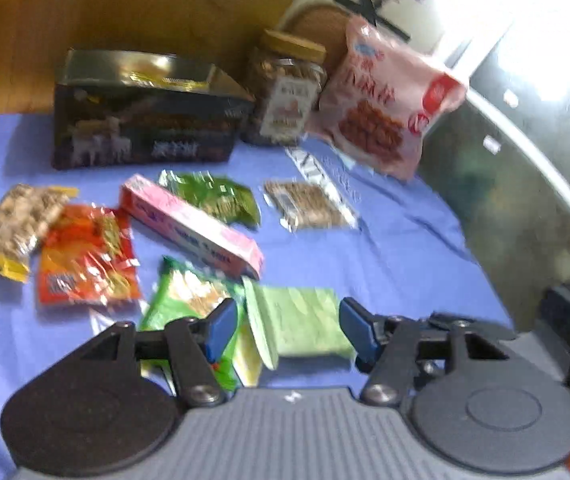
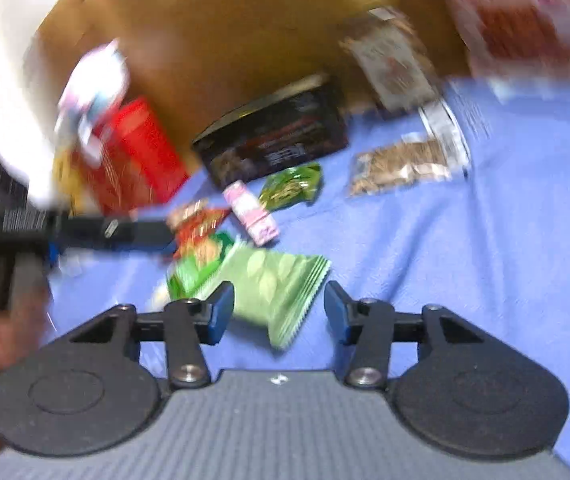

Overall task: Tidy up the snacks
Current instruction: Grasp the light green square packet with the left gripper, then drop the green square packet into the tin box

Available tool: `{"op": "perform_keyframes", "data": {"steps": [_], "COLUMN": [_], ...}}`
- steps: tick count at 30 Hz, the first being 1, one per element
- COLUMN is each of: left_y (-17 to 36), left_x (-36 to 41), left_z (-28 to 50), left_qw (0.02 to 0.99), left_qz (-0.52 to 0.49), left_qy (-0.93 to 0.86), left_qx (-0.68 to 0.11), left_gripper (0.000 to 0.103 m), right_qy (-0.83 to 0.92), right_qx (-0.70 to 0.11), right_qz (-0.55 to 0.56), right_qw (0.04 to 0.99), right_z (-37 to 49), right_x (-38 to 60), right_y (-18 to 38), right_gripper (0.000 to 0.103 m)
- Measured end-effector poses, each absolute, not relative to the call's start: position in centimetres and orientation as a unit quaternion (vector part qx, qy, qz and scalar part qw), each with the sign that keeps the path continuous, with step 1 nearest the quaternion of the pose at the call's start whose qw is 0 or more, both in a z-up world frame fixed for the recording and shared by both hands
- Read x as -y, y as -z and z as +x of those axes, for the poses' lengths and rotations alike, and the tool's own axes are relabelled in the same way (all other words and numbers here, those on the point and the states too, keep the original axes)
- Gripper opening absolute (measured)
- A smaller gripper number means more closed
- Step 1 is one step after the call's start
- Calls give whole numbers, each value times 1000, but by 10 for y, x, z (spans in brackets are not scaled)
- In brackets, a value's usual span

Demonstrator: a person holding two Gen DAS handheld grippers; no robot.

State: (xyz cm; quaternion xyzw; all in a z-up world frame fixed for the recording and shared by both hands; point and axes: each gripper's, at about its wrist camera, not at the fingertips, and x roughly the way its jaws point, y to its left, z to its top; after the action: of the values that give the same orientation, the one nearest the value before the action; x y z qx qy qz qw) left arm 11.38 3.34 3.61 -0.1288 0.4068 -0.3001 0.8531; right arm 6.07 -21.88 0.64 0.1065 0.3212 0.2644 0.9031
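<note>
Snack packets lie scattered on a blue cloth (image 1: 385, 264). A light green packet (image 1: 305, 320) rests flat, framed by the open fingers of my left gripper (image 1: 289, 328), and its pads do not press it. The same light green packet (image 2: 273, 292) shows between the spread fingers of my right gripper (image 2: 279, 312), also ungripped. Beside it lie a green picture packet (image 1: 189, 300), a pink carton (image 1: 193, 224), an orange-red packet (image 1: 85, 256) and a nut packet (image 1: 17, 224). The picture is blurred.
At the back stand a dark tin (image 1: 145, 120), a jar with a tan lid (image 1: 285, 88) and a pink bag (image 1: 385, 100), before a cardboard box (image 1: 125, 8). A red box (image 2: 137, 152) stands at left. A shiny metal surface (image 1: 525, 160) borders the cloth.
</note>
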Motion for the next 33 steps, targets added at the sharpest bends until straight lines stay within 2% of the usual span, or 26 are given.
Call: {"op": "perform_keyframes", "data": {"steps": [3,5,7,10,12,13,15,21,27,33], "left_y": [-24,-24,-24,-11,-11,-11,-13,-52,-102,-104], "left_x": [-23,-19,-10,4,11,12,9,-16,-48,-68], "left_z": [111,108,111,121,119,119,117,125,190,269], "left_qw": [851,853,855,841,845,842,841,862,890,896], "left_qz": [-113,-107,-101,-108,-91,-97,-106,-123,-159,-194], "left_qy": [288,293,289,287,288,290,293,292,258,203], "left_qx": [-425,-419,-419,-445,-441,-444,-443,-396,-341,-343], "left_gripper": [59,65,65,59,45,44,44,44,44,44], "right_qy": [-276,-275,-276,-276,-277,-275,-266,-274,-288,-283], "right_qx": [-310,-309,-308,-312,-302,-299,-296,-269,-206,-192], "right_qz": [7,-24,-31,-45,-62,-66,-62,-23,-45,-52], "right_qw": [910,910,910,908,910,912,915,923,934,938], "right_z": [44,43,49,60,59,59,55,58,121,212], "right_x": [199,191,187,187,184,183,185,186,158,130], "right_y": [-7,-4,-3,4,9,9,8,-13,-66,-87], "right_gripper": [55,55,55,55,53,45,38,36,36,35]}}
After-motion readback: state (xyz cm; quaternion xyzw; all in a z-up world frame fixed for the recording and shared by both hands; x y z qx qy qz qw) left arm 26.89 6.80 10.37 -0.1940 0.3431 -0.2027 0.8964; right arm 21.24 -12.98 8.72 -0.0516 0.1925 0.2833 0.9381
